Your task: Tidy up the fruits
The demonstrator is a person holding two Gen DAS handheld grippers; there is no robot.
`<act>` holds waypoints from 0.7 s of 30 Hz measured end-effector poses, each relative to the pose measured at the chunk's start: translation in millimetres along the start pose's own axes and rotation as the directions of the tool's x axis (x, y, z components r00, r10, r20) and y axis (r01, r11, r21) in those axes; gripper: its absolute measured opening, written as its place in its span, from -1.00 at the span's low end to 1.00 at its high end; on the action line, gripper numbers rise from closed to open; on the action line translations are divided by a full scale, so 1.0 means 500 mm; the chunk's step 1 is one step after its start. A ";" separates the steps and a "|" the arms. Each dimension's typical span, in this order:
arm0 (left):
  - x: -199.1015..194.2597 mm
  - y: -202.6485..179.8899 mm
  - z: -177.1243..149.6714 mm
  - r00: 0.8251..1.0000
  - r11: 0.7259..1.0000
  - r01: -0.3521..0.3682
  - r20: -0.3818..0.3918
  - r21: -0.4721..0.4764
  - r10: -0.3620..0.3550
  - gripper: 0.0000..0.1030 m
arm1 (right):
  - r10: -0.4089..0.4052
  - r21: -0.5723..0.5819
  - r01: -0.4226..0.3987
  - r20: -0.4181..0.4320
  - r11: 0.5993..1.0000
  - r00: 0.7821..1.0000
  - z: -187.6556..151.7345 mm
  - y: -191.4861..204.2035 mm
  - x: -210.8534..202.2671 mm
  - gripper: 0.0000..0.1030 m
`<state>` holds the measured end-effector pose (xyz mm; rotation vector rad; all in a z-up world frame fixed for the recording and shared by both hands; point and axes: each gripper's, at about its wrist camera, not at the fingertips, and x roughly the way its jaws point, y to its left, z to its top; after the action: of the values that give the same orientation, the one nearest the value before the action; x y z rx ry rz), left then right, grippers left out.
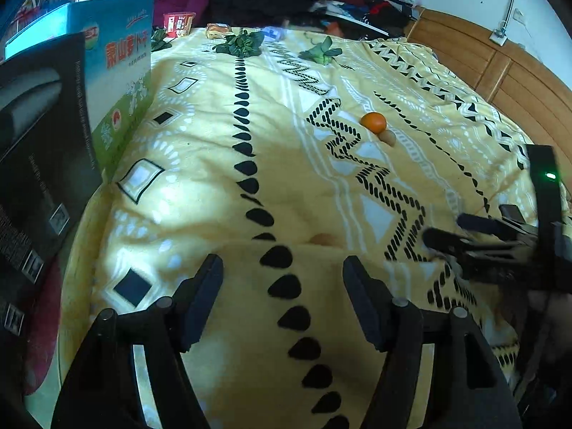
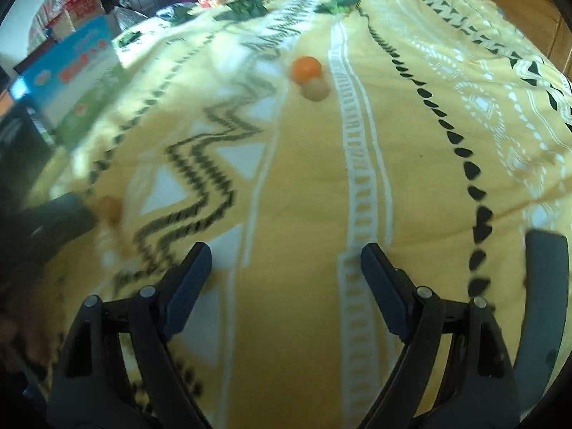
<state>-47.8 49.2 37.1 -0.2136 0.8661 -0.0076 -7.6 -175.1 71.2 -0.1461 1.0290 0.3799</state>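
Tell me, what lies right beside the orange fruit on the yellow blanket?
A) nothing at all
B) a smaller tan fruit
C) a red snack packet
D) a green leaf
B: a smaller tan fruit rests against the orange fruit mid-blanket; the leaves lie far off.

We see both views bent hard by the fisheye lens, with black vignette at the corners and straight lines bowing near the rims. The left wrist view is fairly sharp; daylight falls in pale dappled patches on the yellow blanket (image 1: pixel 271 186), mostly on its left side, while the black box (image 1: pixel 39 150) at left stays dim. A green indicator light (image 1: pixel 551 176) glares at right. The right wrist view is smeared by motion blur, worst at left, and the orange fruit (image 2: pixel 305 68) looks soft-edged.
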 end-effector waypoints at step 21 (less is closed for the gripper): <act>-0.014 0.035 -0.073 0.999 1.000 0.019 0.029 -0.023 -0.019 0.68 | -0.020 -0.013 0.021 0.019 1.000 1.000 -0.004 -0.006 0.025 1.00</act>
<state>-81.2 60.3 16.0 -0.2434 0.8363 -0.0122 -2.2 -175.5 59.1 -0.1640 1.0055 0.3686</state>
